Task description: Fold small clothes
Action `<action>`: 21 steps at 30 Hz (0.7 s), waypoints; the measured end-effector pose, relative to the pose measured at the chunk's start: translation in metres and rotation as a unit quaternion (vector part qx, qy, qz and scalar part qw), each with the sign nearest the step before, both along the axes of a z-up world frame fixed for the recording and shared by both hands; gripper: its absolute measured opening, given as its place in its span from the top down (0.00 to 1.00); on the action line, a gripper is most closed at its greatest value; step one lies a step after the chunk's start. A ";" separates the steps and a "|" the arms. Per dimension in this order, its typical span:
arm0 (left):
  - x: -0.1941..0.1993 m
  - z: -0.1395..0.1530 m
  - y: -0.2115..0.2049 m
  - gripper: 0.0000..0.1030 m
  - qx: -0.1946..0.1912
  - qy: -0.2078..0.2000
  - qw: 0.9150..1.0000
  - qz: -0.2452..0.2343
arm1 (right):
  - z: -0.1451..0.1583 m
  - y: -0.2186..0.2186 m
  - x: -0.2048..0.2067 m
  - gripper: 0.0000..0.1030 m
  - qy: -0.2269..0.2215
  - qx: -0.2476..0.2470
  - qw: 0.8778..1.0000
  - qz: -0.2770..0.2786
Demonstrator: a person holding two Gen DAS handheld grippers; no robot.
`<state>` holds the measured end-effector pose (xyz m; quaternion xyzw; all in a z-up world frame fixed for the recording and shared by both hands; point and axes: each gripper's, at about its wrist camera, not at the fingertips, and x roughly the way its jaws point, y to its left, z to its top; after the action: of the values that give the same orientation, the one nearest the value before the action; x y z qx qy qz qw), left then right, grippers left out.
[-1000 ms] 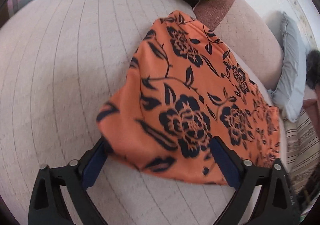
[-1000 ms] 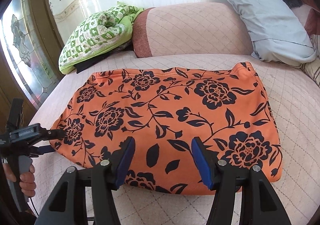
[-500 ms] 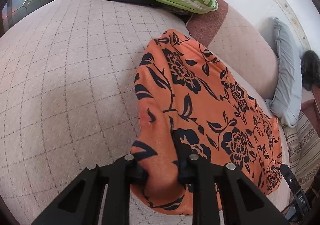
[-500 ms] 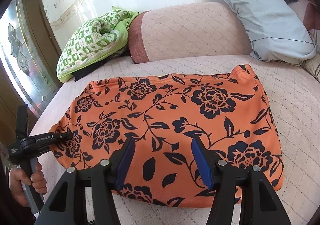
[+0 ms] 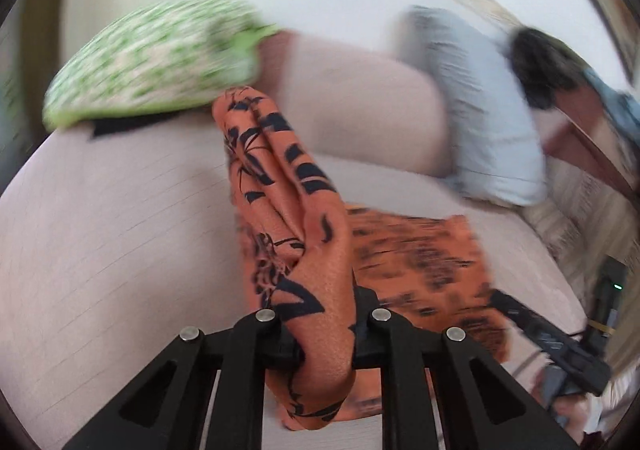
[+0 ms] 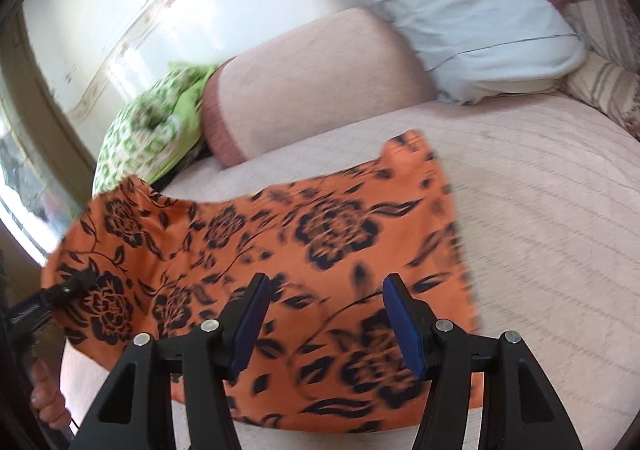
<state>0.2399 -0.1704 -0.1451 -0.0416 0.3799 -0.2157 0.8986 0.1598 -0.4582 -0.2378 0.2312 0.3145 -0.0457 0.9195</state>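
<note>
Left tongs (image 5: 324, 346) now closing, pinching cloth (image 5: 316, 290), its corner lifted.
Right tongs (image 6: 326, 324) gape above it; one cloth, two pillows beyond.

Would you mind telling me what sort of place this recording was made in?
Most likely a home bedroom or sitting room: the orange floral garment lies on a quilted pink mattress or daybed, with a matching bolster and a pale blue pillow against the wall.

garment (image 6: 320, 234) on sofa seat (image 6: 560, 210), pillow (image 6: 460, 10) behind
</note>
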 end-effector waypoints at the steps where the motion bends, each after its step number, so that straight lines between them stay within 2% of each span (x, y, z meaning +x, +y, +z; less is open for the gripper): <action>1: -0.004 0.007 -0.028 0.85 0.003 -0.007 1.000 -0.020 | 0.003 -0.013 -0.004 0.40 -0.007 0.005 1.000 -0.012; 3: -0.008 0.009 -0.077 0.85 0.004 -0.008 0.999 -0.053 | 0.007 -0.037 -0.010 0.40 -0.019 0.012 0.999 -0.034; 6: -0.012 -0.008 -0.155 0.82 -0.001 0.010 0.994 -0.112 | 0.006 -0.076 -0.017 0.40 -0.024 0.031 0.997 -0.070; 8: -0.008 -0.034 -0.196 0.65 -0.014 0.068 0.983 -0.168 | 0.002 -0.100 -0.017 0.39 -0.022 0.046 0.995 -0.092; 10: -0.007 -0.052 -0.210 0.64 0.013 0.112 0.976 -0.186 | -0.003 -0.123 -0.016 0.39 -0.019 0.072 0.991 -0.110; 12: -0.011 -0.049 -0.194 0.63 0.010 0.093 0.978 -0.185 | -0.005 -0.135 -0.014 0.39 -0.022 0.095 0.988 -0.116; 13: -0.013 -0.042 -0.181 0.58 0.008 0.075 0.980 -0.183 | -0.004 -0.137 -0.013 0.39 -0.023 0.102 0.988 -0.116; 14: -0.015 -0.034 -0.163 0.47 0.009 0.053 0.983 -0.174 | -0.003 -0.137 -0.012 0.39 -0.026 0.103 0.988 -0.113; 16: -0.016 -0.025 -0.133 0.34 0.021 0.009 0.990 -0.141 | 0.003 -0.129 -0.010 0.39 -0.040 0.111 0.989 -0.088; 18: -0.009 -0.019 -0.102 0.31 0.064 -0.027 0.993 -0.091 | 0.011 -0.109 -0.003 0.39 -0.048 0.105 0.992 -0.044; 19: 0.000 -0.024 -0.092 0.31 0.093 -0.028 0.993 -0.071 | 0.013 -0.097 0.002 0.39 -0.046 0.089 0.995 -0.023; 21: 0.013 -0.046 -0.082 0.31 0.147 -0.001 0.988 -0.049 | 0.011 -0.070 0.012 0.39 -0.026 0.061 0.997 0.027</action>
<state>0.2528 -0.2522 -0.1909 0.1098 0.4080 -0.2014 0.8837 0.1714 -0.5281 -0.2265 0.2796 0.2984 0.0042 0.9126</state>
